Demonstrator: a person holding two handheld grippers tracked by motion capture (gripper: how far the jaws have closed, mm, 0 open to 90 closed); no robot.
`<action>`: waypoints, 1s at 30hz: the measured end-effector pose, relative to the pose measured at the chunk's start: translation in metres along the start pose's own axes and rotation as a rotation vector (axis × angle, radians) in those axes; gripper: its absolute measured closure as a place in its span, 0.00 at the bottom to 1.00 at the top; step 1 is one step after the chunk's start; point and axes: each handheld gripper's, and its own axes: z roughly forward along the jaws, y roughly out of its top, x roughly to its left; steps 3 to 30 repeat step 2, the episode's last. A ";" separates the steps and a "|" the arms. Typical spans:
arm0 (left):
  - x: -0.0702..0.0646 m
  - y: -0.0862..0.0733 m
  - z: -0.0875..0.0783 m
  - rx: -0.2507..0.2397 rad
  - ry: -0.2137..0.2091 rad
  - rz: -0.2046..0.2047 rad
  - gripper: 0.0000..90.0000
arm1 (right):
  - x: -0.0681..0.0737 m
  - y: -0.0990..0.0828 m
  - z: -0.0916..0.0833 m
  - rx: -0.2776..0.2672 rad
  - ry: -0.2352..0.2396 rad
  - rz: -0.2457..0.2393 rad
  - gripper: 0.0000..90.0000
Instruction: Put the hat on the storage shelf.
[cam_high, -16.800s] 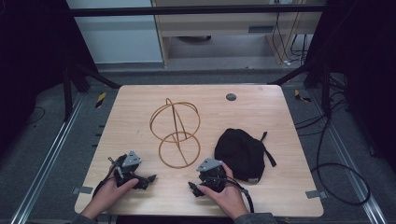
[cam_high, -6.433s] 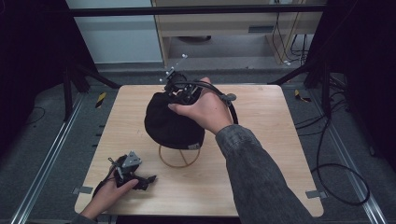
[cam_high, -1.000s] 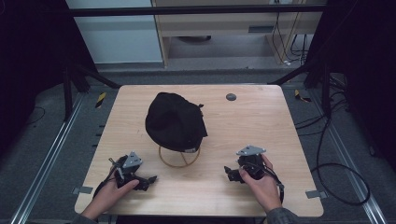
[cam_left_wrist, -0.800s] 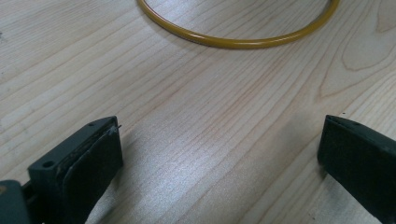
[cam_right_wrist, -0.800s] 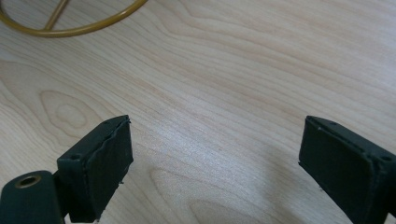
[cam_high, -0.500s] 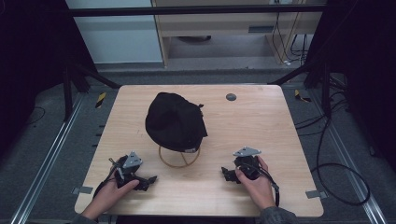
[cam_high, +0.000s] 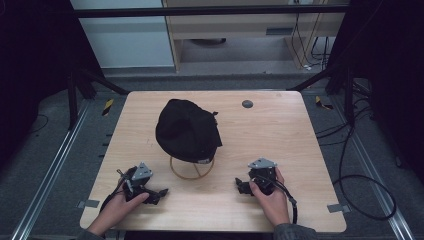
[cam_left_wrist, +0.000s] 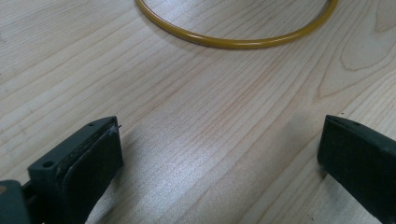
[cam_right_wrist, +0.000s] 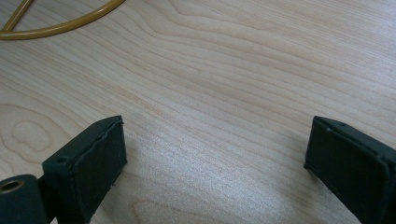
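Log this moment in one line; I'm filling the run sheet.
cap: on wire stand, mid-table | left gripper: open, empty, resting on table | right gripper: open, empty, resting on table

Black cap (cam_high: 187, 130) no longer flat on table (cam_high: 280, 130) just ahead of right gripper (cam_high: 243, 185); now draped over yellow wire stand (cam_high: 192, 170), ahead and to left of that gripper, well apart from it. Stand's upper loops now hidden under cap, only base ring showing. Right gripper back from far reach over stand, resting at near table edge, jaws wide apart on bare wood, slightly nearer stand than half a second ago.
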 end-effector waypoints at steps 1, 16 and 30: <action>0.000 0.000 0.000 0.002 -0.001 0.003 0.00 | 0.000 0.000 0.000 0.000 -0.003 0.000 0.06; 0.000 0.000 0.000 0.001 -0.001 0.003 0.00 | 0.000 0.000 0.000 0.000 -0.003 -0.001 0.06; 0.000 0.000 0.000 0.001 -0.001 0.003 0.00 | 0.000 0.000 0.000 0.000 -0.003 -0.001 0.06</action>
